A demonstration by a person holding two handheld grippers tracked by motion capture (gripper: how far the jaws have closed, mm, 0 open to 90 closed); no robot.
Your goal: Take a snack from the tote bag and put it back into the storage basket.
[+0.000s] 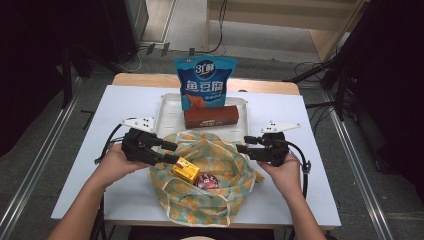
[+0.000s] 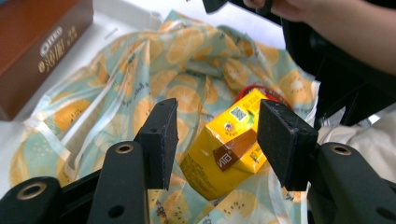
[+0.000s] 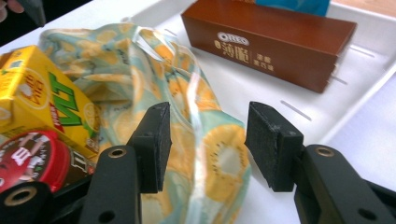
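Observation:
A cloth bag (image 1: pixel 220 195) printed with orange slices lies open near the table's front edge. Inside it lie a yellow drink carton (image 1: pixel 186 169) and a red round tin (image 1: pixel 206 181). My left gripper (image 1: pixel 172 152) is at the bag's left rim. In the left gripper view its jaws (image 2: pixel 217 112) stand apart around the carton (image 2: pixel 229 149), with a gap showing at the left pad. My right gripper (image 1: pixel 241 144) is at the bag's right rim, open. In the right gripper view its jaws (image 3: pixel 209 116) straddle a fold of the bag (image 3: pixel 205 140) without pinching it.
A white tray (image 1: pixel 167 112) behind the bag holds a brown biscuit box (image 1: pixel 211 116) and an upright blue snack pouch (image 1: pixel 205 82). The white tabletop (image 1: pixel 310 190) extends to both sides. A wooden strip runs along the table's far edge.

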